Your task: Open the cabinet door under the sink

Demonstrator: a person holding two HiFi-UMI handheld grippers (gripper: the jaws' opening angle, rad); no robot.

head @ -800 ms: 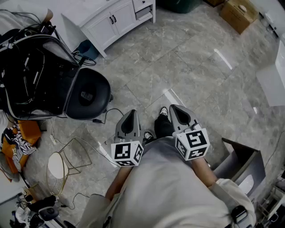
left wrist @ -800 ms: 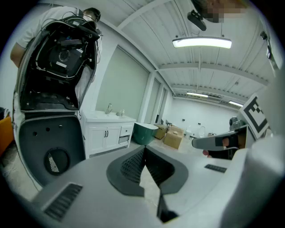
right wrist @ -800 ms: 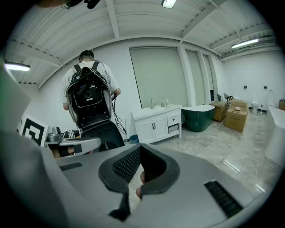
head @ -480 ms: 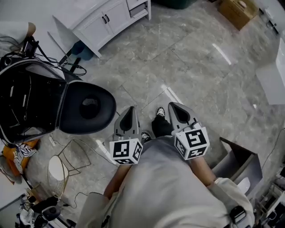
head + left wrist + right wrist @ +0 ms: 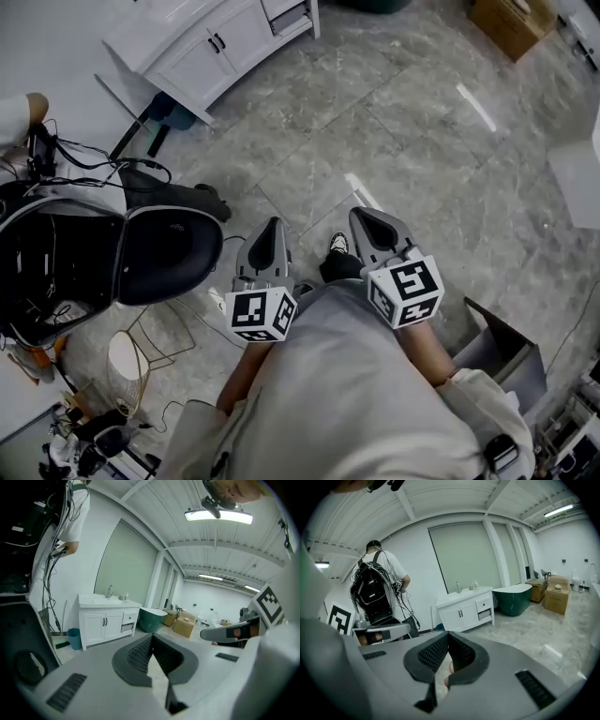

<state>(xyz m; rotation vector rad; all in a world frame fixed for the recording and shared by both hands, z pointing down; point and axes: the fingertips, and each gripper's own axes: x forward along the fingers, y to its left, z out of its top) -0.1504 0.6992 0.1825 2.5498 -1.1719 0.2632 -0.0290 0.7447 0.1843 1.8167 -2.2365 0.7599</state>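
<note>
1. Cabinet door [image 5: 200, 62] under the sink is well apart from my tongs. I hold both in front of my body, tilted a little downward.
2. Left tongs [image 5: 270, 232]: the jaws are pressed together at the tips and pinch nothing.
3. Right tongs [image 5: 367, 223]: also pressed together, with nothing gripped.
4. Between them, lower down, are my shoes [image 5: 339, 242] on the grey marble floor [image 5: 403, 122].
5. Across the floor stands the white vanity [image 5: 155, 33] against the wall. Its two doors are shut, their dark handles side by side.
6. A blue bin [image 5: 172, 106] sits just beside the vanity's left end.
7. To my left is a person carrying a black backpack [image 5: 375, 592] hung with cables.
</note>
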